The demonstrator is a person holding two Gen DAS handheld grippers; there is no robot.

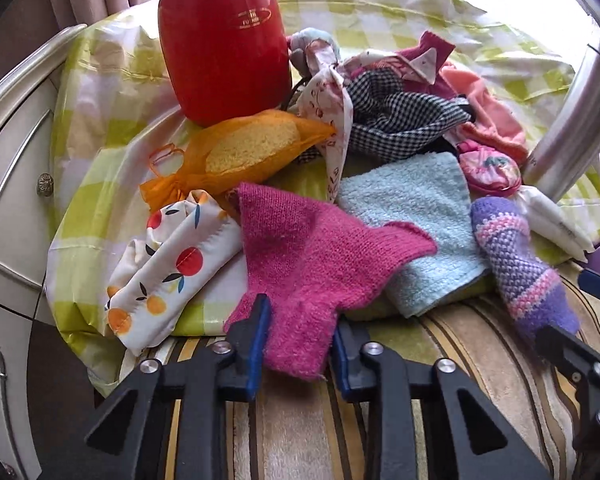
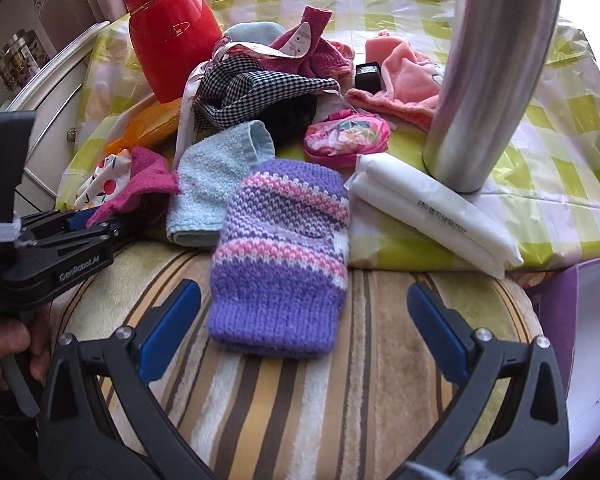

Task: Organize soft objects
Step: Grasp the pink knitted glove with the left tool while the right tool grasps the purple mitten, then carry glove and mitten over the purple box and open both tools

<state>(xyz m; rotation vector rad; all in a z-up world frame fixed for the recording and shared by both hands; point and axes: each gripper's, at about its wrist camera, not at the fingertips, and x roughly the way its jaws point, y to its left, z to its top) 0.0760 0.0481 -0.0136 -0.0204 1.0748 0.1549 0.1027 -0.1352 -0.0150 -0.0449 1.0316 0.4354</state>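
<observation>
A pile of soft things lies on a green checked cloth [image 1: 100, 92]. My left gripper [image 1: 300, 344] is shut on the near edge of a magenta knit piece [image 1: 308, 256], which also shows in the right wrist view [image 2: 140, 184]. A light blue towel [image 1: 416, 216] lies to its right. A purple and pink striped knit piece [image 2: 280, 264] lies flat on the striped plush surface [image 2: 300, 400]. My right gripper [image 2: 304, 332] is open, its fingers either side of the knit piece's near end, not touching it. A fruit-print cloth [image 1: 172, 264] and an orange mesh pouch [image 1: 240, 152] lie at the left.
A red flask [image 1: 220, 40] stands at the back left. A steel tumbler [image 2: 484, 80] stands at the right, white packets [image 2: 432, 216] in front of it. A checked black-white cloth [image 1: 396, 120], a pink garment [image 2: 404, 76] and a pink pouch [image 2: 348, 136] lie behind. A purple box [image 2: 588, 320] sits at the far right.
</observation>
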